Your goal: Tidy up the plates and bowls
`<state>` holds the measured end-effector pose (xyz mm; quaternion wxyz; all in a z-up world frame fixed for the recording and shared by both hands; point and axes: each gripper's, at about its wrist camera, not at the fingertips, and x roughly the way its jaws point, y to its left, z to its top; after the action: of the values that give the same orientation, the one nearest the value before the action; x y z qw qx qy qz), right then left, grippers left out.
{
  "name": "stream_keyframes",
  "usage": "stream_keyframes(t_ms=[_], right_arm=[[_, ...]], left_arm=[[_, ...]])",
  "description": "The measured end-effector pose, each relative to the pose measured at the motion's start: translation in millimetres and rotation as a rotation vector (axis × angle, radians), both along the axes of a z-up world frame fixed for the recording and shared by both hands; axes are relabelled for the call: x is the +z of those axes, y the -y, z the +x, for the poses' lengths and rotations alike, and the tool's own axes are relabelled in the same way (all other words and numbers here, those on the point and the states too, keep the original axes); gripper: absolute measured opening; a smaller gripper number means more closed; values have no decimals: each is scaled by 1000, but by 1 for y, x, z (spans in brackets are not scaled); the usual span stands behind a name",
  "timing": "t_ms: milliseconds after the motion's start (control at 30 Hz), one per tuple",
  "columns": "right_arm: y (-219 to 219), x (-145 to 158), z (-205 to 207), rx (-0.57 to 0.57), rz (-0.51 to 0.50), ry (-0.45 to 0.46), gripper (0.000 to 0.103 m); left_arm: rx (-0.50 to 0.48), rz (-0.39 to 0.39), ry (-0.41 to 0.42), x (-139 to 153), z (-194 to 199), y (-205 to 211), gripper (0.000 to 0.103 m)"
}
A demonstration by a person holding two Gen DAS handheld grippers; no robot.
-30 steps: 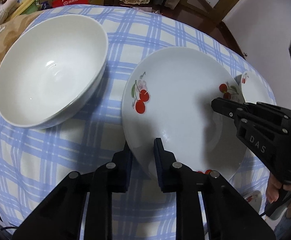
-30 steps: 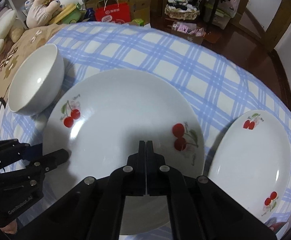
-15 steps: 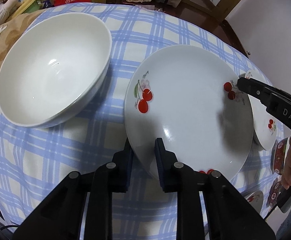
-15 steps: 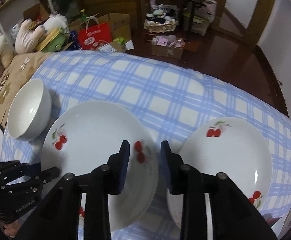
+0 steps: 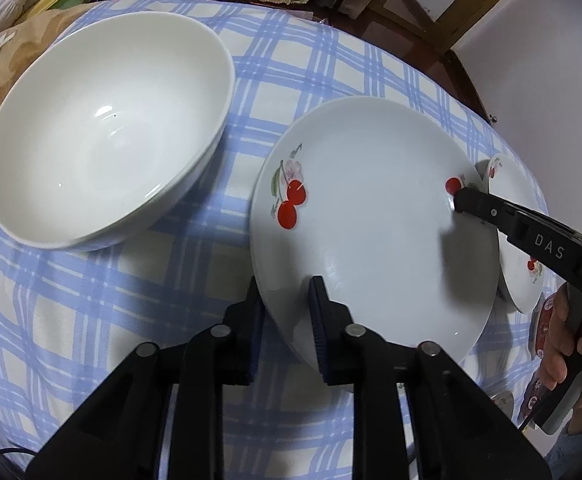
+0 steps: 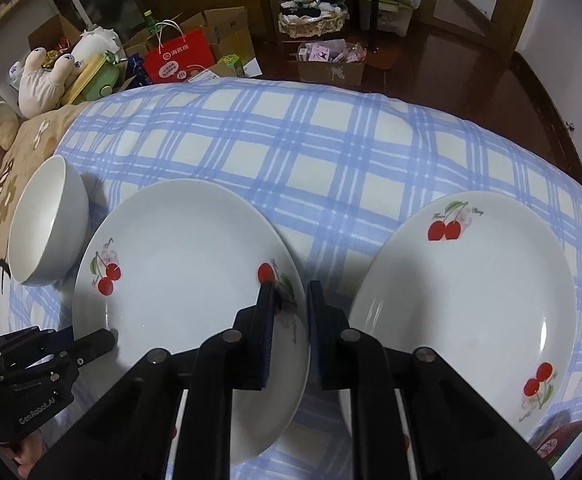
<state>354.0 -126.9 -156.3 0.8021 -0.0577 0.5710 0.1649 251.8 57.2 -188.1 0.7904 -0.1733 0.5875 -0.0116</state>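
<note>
Left wrist view shows my left gripper (image 5: 285,304) clamped on the near rim of the big cherry plate (image 5: 371,220): one finger is under the rim, the other on the inside face. This plate lies on the blue checked cloth (image 5: 103,300), between the white bowl (image 5: 103,136) and the second cherry plate (image 6: 467,300). My right gripper (image 6: 289,316) stands astride the opposite rim of the same plate; its jaws have just been closing and the rim is between them, but I think the pads (image 6: 265,320) do not yet press, because a gap is visible on the outer side.

A round plate has no long axis; what matters is the line from one gripper to the other, which goes across the middle of the plate. The plate faces up, a little raised on my left side. The second plate is just beside my right gripper, so the right hand is nearer to it. The coming move, as I judge, is to lift the big plate with both hands and carry it toward that side
</note>
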Motion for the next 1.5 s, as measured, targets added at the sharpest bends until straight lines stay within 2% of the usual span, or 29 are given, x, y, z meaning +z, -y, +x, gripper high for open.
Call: stream_keyframes(t_ms=[200, 600, 800, 1200, 1500], right_arm=[[0, 0, -6, -13, -4, -8, 17], [12, 12, -28, -47, 14, -9, 14], [19, 26, -45, -60, 25, 19, 12], [48, 50, -94, -111, 57, 54, 12], [67, 67, -148, -166, 84, 89, 12]], left_arm=[[-16, 67, 34, 11, -1, 4, 18], [-22, -26, 31, 27, -7, -7, 15], [-32, -33, 42, 33, -13, -3, 15], [-79, -95, 89, 59, -54, 9, 15], [-147, -88, 139, 83, -92, 22, 15]])
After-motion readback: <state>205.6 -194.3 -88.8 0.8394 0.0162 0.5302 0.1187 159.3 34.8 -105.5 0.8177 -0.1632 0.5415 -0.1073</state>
